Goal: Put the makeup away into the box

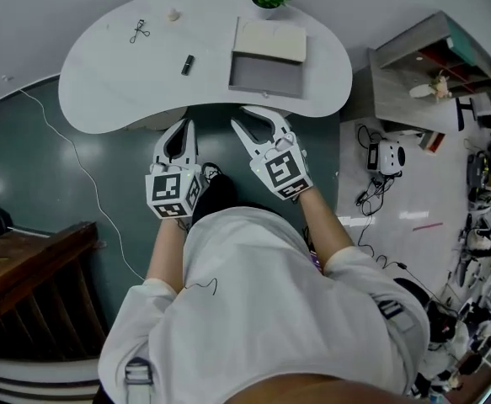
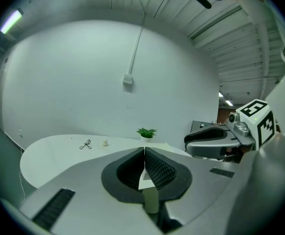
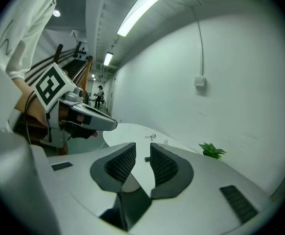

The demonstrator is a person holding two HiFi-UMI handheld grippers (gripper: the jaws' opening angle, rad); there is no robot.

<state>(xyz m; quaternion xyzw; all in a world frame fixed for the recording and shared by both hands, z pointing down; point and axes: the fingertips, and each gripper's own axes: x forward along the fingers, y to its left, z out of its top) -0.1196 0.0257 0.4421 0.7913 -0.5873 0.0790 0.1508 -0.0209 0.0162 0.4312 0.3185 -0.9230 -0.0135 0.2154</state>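
Head view: left tool (image 1: 184, 126) and right tool (image 1: 258, 114) hang just short of the worktop's (image 1: 110, 91) near edge, with nothing picked up. The open box (image 1: 266, 78) sits toward the right end, mouth up and ready to receive. A small black tube (image 1: 188, 65) lies just left of it. An eyelash curler (image 1: 140, 31) and a small white piece (image 1: 173, 13) lie near the far left edge.

Left gripper view: left tool clenched, pads together, empty, probably idle.

Right gripper view: right tool released, jaws apart on nothing, and the black tube shows through the gap. That's likely the first target.
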